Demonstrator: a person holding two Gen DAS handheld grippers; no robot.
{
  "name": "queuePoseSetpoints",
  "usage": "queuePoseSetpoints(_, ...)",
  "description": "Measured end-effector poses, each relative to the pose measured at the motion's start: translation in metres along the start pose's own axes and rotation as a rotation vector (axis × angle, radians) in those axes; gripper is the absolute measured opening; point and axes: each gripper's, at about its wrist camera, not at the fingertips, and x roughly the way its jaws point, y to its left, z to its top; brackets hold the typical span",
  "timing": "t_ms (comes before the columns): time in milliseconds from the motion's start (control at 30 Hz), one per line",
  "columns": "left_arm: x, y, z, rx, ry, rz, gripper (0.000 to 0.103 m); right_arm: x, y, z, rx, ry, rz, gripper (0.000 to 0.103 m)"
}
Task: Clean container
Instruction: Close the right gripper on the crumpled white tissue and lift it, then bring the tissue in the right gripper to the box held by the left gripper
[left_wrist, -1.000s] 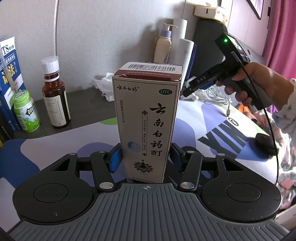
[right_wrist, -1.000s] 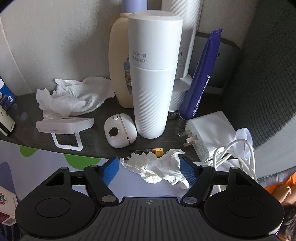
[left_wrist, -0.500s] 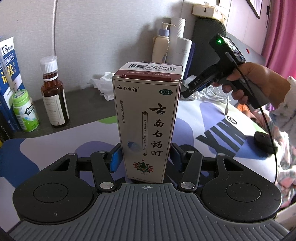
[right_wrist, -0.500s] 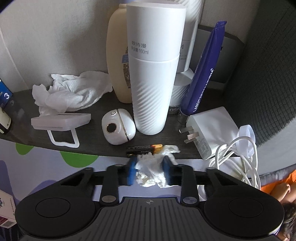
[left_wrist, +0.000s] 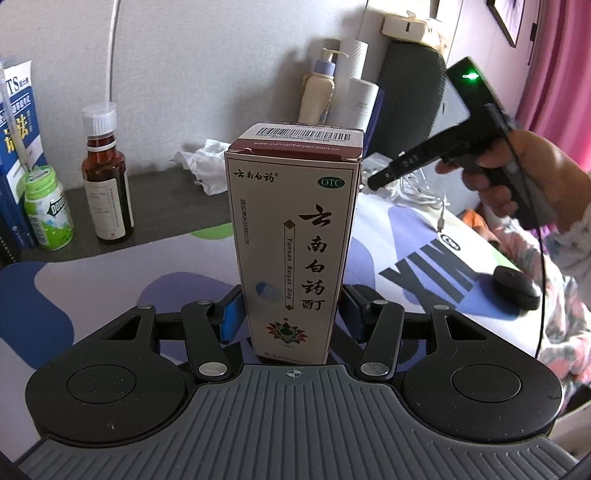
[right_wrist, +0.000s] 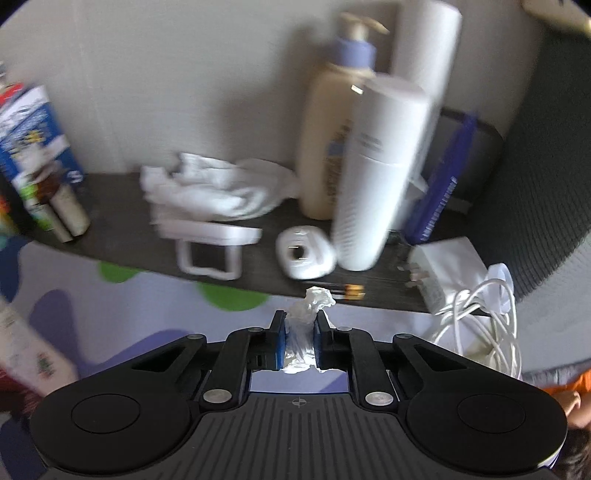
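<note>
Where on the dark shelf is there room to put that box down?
The barest patch of the dark shelf lies between the brown bottle and the big crumpled tissue. By the pump bottle, white cylinder, charger and cable it is crowded.

Both jaws clamped, left wider.

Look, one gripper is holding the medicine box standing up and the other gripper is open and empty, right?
Not quite. The left gripper does hold the medicine box upright, but the right gripper isn't open and empty: its jaws are shut on a crumpled white tissue. The right wrist view shows this.
</note>
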Motion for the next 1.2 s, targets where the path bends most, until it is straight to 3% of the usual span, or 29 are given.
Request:
queuePoseSetpoints(300, -0.003, 0.010, -0.002, -0.125, 0.022, -0.122, 0.053, -0.059, 0.054, -0.024, -0.121, -0.095, 0.145, 0.013)
queuePoseSetpoints(567, -0.002, 0.010, -0.007, -0.167, 0.046, -0.158, 0.052, -0.111, 0.101, -0.046, -0.229, -0.179, 0.273, 0.013)
queuePoseSetpoints(1200, -0.006, 0.003, -0.012, -0.203, 0.075, -0.171, 0.052, -0.139, 0.150, -0.047, -0.318, -0.227, 0.314, 0.012)
